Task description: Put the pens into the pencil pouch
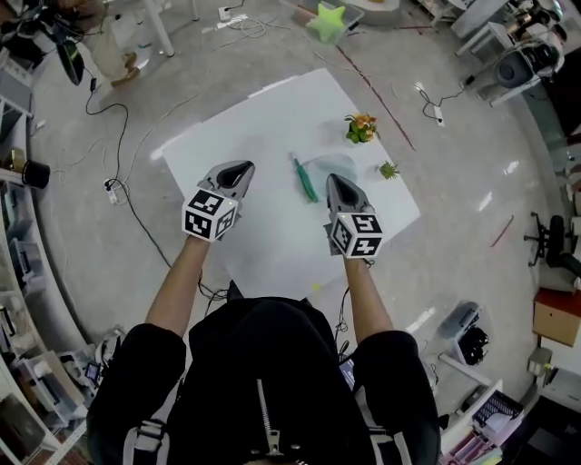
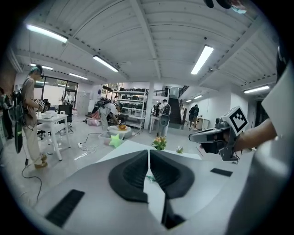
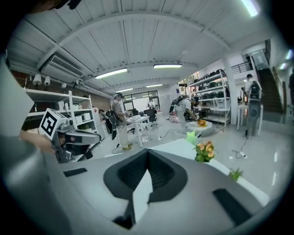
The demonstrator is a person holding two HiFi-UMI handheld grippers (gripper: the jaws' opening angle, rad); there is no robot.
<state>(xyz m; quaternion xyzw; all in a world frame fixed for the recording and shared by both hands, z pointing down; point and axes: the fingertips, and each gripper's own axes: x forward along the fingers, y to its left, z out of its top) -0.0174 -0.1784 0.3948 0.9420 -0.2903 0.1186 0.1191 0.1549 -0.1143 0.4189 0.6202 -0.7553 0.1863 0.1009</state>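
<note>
pouch: one see-through pencil pouch [image 1: 325,164] lies flat on the white table [image 1: 263,136], near its middle; it shows only faintly, so I cannot tell what is inside
pens: one green pen [image 1: 304,179] in view, lying on the table just left of the pouch and outside it; I cannot tell whether they touch
left tongs [image 1: 240,168]: jaws together, nothing between them; held in the air above the table, left of the pen
right tongs [image 1: 335,180]: jaws together, nothing between them; held in the air over the pouch's near edge, right of the pen
tongs count: two, one in each hand, side by side and well apart
plants: two; an orange flower plant [image 1: 360,127] near the table's far right edge, and a small green sprig [image 1: 388,170] nearer the right corner
floor: one green star [image 1: 327,20] beyond the table's far corner
</note>
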